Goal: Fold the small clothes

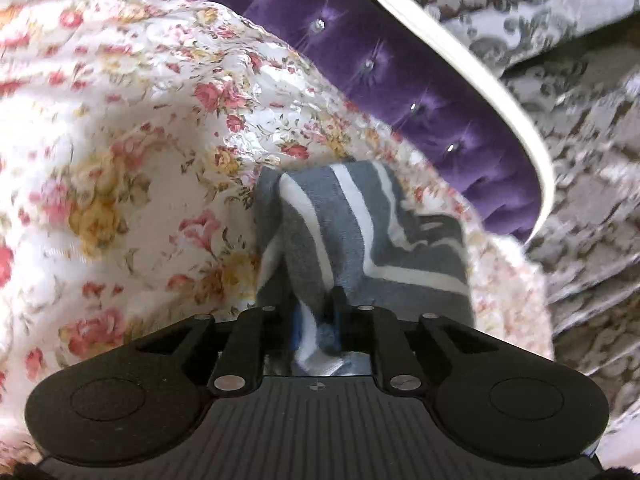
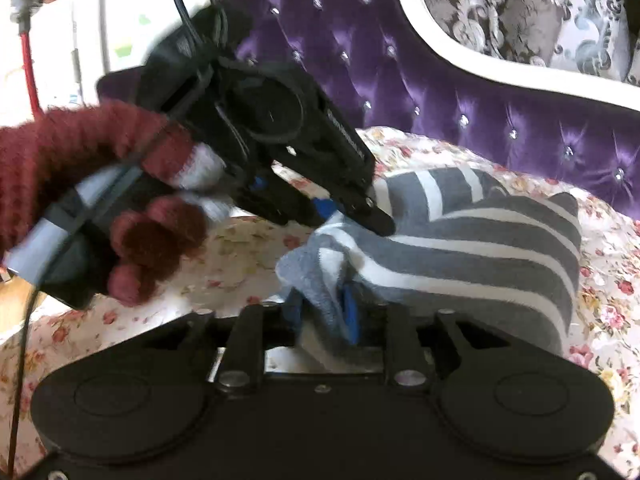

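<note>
A small grey garment with white stripes (image 1: 360, 232) lies crumpled on a floral bedspread (image 1: 140, 140). In the left wrist view my left gripper (image 1: 318, 320) is shut on a bunched fold of it, and the cloth fills the narrow gap between the fingers. The right wrist view shows the same garment (image 2: 480, 248) spread to the right. There the left gripper (image 2: 376, 216), held by a hand in a dark red knitted glove (image 2: 152, 232), bites the garment's near left edge. My right gripper (image 2: 323, 312) stands open, a loose fold lying between its blue pads (image 2: 350, 312).
A purple tufted headboard (image 2: 440, 100) with a white trim (image 1: 460, 60) rises behind the bed. Grey patterned wallpaper (image 1: 580, 120) lies beyond it. The bedspread (image 2: 600, 280) runs on to the right of the garment. A black cable (image 2: 24, 340) hangs from the left gripper's handle.
</note>
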